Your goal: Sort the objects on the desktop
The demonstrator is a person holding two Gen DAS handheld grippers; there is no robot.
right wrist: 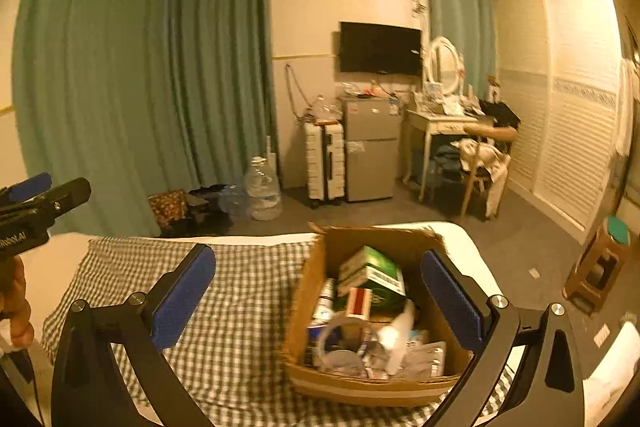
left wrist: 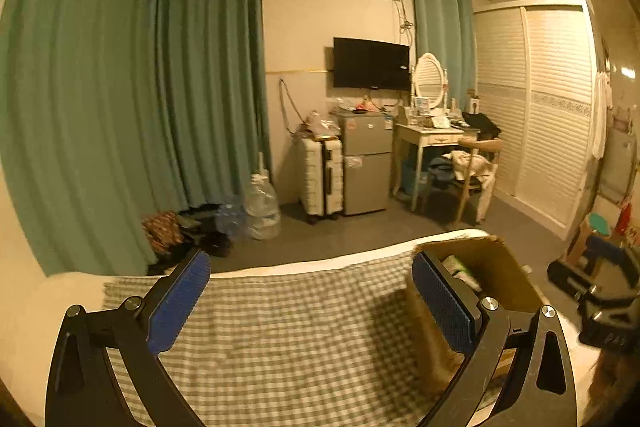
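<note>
- Bed (right wrist: pixel 460 239): white, carries everything listed below; its far edge faces the room with the green curtains (right wrist: pixel 120 87).
- Checked cloth (right wrist: pixel 240 287): grey and white, spread across the bed top as the work surface; bare from its left edge to the middle, which suggests the loose things have already been gathered off it.
- Cardboard box (right wrist: pixel 308 291): open-topped, flaps up, standing on the cloth at the right side near the bed's far right corner; it serves as the collecting bin, and the sorting looks at or near its end.
- Box contents: green and white carton (right wrist: pixel 372 267) uppermost toward the far wall; a small red and white packet (right wrist: pixel 358 301) below it; a white bottle (right wrist: pixel 400 339), clear packets and other small items heaped at the near wall, too blurred to name.
- Right gripper (right wrist: pixel 316 299): fingers spread fully apart, nothing between the pads; held above the box, angled slightly downward, so the contents show between the fingers.
- Left gripper (left wrist: pixel 310 301): fingers likewise wide apart and empty; held over the bare cloth left of the box, angled slightly downward; a hand (right wrist: pixel 16 307) grips its handle at the left edge of the right wrist view.
</note>
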